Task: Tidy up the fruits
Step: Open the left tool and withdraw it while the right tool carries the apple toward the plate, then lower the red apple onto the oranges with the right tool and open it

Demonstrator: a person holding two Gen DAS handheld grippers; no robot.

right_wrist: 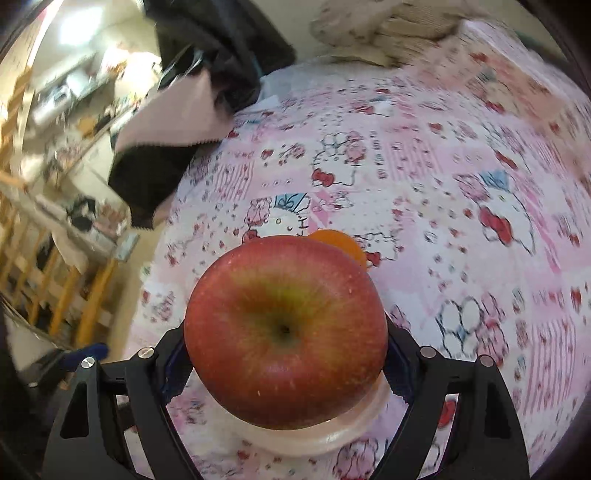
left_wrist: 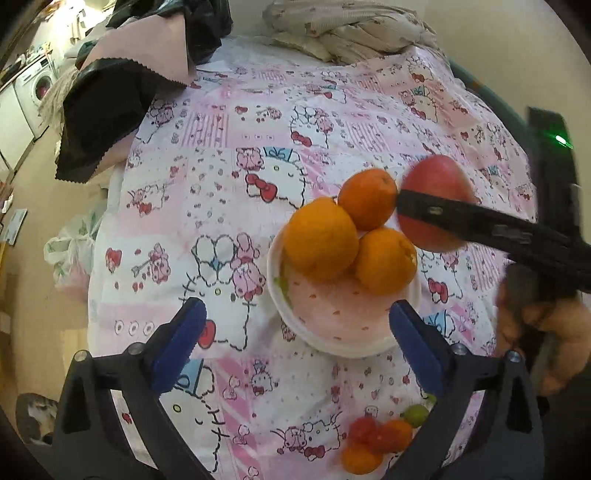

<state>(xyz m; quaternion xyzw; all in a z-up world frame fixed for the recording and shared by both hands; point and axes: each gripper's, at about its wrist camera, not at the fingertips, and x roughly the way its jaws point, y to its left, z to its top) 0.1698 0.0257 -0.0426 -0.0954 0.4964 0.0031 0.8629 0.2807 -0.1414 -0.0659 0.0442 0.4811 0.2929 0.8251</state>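
A white and pink bowl (left_wrist: 343, 325) sits on the Hello Kitty cloth and holds three oranges (left_wrist: 319, 238) piled at its far side. My right gripper (right_wrist: 286, 365) is shut on a red apple (right_wrist: 284, 332) and holds it above the bowl's rim (right_wrist: 332, 432). In the left wrist view the apple (left_wrist: 436, 181) hangs at the bowl's far right, beside the oranges, with a black finger (left_wrist: 461, 218) across it. My left gripper (left_wrist: 295, 321) is open and empty, its blue pads either side of the bowl's near edge.
A small heap of little fruits (left_wrist: 376, 439), red, orange and green, lies on the cloth near the front. A black and pink cloth (left_wrist: 122, 96) hangs over the far left edge. A bundled beige blanket (left_wrist: 343, 29) lies at the back. A plastic bag (left_wrist: 70, 251) is on the floor at left.
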